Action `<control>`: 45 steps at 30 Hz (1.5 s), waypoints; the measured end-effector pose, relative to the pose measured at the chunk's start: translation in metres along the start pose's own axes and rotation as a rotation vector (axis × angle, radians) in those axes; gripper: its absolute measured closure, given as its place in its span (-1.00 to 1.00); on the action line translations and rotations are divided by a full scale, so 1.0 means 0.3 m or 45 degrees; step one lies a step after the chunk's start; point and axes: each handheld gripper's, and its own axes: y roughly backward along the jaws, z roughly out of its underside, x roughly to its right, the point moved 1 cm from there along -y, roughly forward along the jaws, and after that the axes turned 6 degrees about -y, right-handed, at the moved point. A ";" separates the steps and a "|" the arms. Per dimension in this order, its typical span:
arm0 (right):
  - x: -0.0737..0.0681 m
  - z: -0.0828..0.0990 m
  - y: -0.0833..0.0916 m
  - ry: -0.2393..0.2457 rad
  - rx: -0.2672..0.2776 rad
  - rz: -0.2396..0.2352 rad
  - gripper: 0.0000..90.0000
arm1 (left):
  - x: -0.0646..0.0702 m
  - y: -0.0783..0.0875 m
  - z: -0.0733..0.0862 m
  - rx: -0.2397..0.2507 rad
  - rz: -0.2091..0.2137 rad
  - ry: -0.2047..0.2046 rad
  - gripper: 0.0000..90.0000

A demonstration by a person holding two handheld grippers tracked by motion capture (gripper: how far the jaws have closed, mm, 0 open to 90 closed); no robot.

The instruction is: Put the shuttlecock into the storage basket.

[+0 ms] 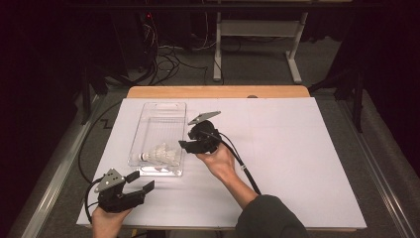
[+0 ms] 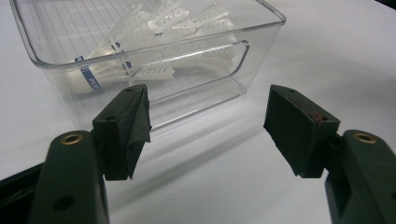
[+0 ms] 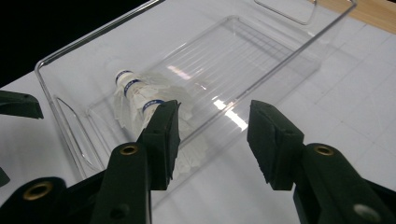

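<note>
1. Clear plastic bin (image 1: pixel 159 130) sits on the white table (image 1: pixel 297 163), left of centre. Shuttlecocks (image 1: pixel 161 154) lie in its near end, cork tips toward 9 o'clock in the high view.
2. Right gripper (image 1: pixel 185 145) sits just beside the bin's right wall, at 3 o'clock from the shuttlecocks. Jaws stand partly apart with nothing between them; the right gripper view shows bare bin wall and table through the gap.
3. Left gripper (image 1: pixel 141 182) rests on the table at 7 o'clock from the bin, near its front corner. Jaws wide, empty; its camera looks at the bin's near handle cutout.
4. Judgement: the deposit looks done. To finish well, draw the right gripper clear toward 3 o'clock, lifting above the rim first so a jaw does not catch the wall and drag the light bin.
5. Obstacles: the right gripper's cable (image 1: pixel 237 158) trails toward 5 o'clock across the table; keep it from snagging. Table otherwise open. Desk frame (image 1: pixel 257 29) and floor wiring at 12 o'clock, well apart.
</note>
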 end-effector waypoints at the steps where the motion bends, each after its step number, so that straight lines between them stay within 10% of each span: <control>1: 0.006 0.003 0.004 0.003 0.001 0.004 0.18 | 0.000 0.000 0.000 -0.001 0.000 0.000 -0.29; 45: 0.194 0.158 0.146 -0.112 0.098 0.135 -0.03 | 0.000 0.000 0.000 -0.002 -0.008 0.001 -0.29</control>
